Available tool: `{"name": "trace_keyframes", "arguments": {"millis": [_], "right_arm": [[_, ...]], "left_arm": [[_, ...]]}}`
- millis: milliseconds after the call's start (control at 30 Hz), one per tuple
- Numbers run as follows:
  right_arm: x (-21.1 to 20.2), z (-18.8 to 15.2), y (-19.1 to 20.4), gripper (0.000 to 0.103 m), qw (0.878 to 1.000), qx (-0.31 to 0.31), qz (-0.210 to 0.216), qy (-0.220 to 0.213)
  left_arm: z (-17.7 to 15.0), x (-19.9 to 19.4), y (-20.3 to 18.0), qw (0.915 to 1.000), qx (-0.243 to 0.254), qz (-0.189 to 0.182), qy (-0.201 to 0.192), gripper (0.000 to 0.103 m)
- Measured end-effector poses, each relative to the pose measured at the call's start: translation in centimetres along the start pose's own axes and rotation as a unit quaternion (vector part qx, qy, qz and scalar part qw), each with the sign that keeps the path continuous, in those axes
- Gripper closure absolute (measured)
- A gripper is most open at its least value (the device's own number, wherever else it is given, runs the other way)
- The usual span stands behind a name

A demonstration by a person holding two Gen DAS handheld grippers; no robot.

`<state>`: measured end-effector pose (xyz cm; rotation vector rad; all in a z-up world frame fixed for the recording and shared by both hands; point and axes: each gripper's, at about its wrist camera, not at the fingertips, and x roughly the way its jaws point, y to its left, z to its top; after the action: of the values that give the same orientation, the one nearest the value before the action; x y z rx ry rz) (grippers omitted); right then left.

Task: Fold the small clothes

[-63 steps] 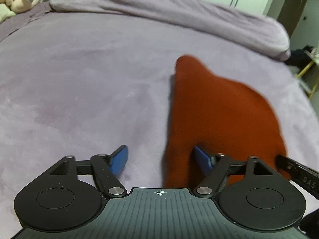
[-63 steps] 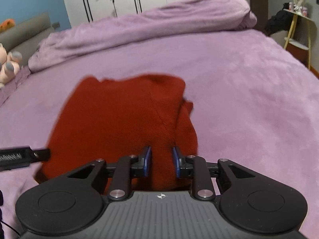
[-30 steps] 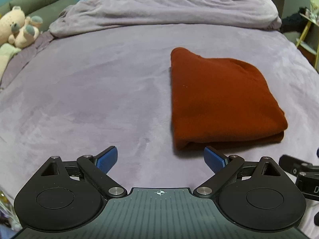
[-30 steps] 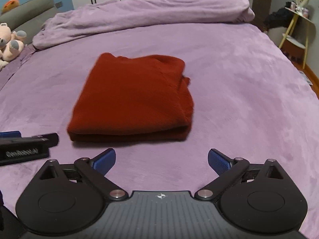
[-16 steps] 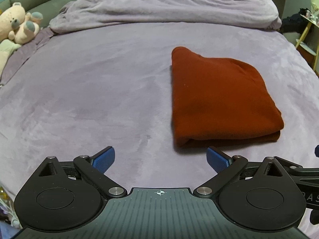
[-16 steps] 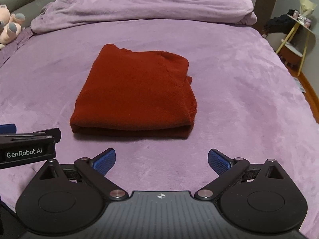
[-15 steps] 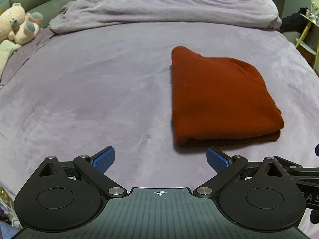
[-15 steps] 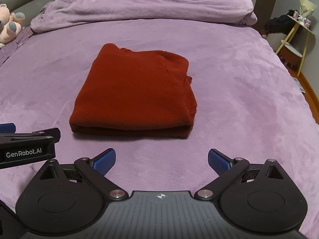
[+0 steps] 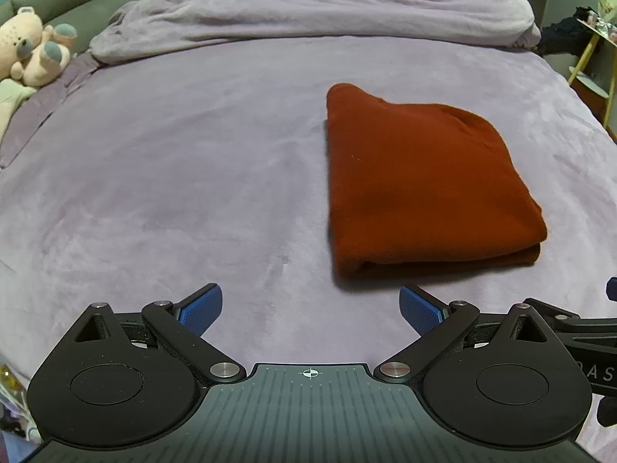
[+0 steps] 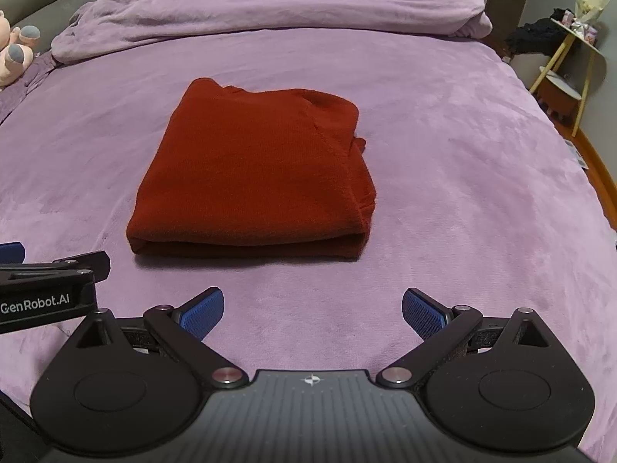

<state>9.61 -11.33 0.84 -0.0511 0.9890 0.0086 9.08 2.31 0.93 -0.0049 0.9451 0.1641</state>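
A rust-red knitted garment [image 9: 420, 181] lies folded into a thick rectangle on the purple bed cover [image 9: 173, 177]. It also shows in the right wrist view [image 10: 254, 177]. My left gripper [image 9: 310, 306] is open and empty, held just short of the garment's near left corner. My right gripper [image 10: 312, 312] is open and empty, a little back from the garment's near edge. The left gripper's body [image 10: 46, 289] shows at the left edge of the right wrist view.
A bunched purple duvet [image 9: 308, 11] lies across the far end of the bed. Stuffed toys [image 9: 31, 50] sit at the far left. A yellow-legged side table [image 10: 570, 61] stands off the bed's right side, next to dark clothes [image 10: 536, 38].
The right gripper let go of the garment and opened about two seconds back. Both grippers drew back from the folded garment and have barely moved in the last half second.
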Motion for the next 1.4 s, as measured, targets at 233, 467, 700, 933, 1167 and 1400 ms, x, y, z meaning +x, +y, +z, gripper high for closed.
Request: {"name": "trace_keyframes", "arguments": {"millis": [233,467,700,933,1167,1400], "right_arm": [[-0.01,0.28,-0.20,0.004,1.000,0.008,0.001,-0.001],[-0.23,0.30,-0.02,0.004,1.000,0.006,0.000,-0.004],[-0.31,0.35,0.04,0.004,1.000,0.005,0.000,-0.005],[-0.46,0.36,0.11,0.004,1.000,0.004,0.001,-0.007],[-0.51,0.42,0.14,0.004,1.000,0.006,0.002,-0.008],[-0.44,0.46,0.01,0.004,1.000,0.007,0.004,-0.008]], "left_arm": [[0.03,-0.21,-0.14,1.0000,0.001,0.000,0.003,0.002],[0.10,-0.45,-0.23,1.0000,0.000,-0.004,0.002,0.002],[0.16,-0.37,-0.14,1.0000,-0.003,-0.004,0.006,0.002],[0.20,-0.37,-0.09,0.9999,-0.004,-0.006,0.008,0.002],[0.20,-0.37,-0.08,0.9999,-0.005,-0.007,0.009,0.002],[0.21,-0.33,-0.11,0.9999,-0.003,-0.007,0.010,0.002]]}}
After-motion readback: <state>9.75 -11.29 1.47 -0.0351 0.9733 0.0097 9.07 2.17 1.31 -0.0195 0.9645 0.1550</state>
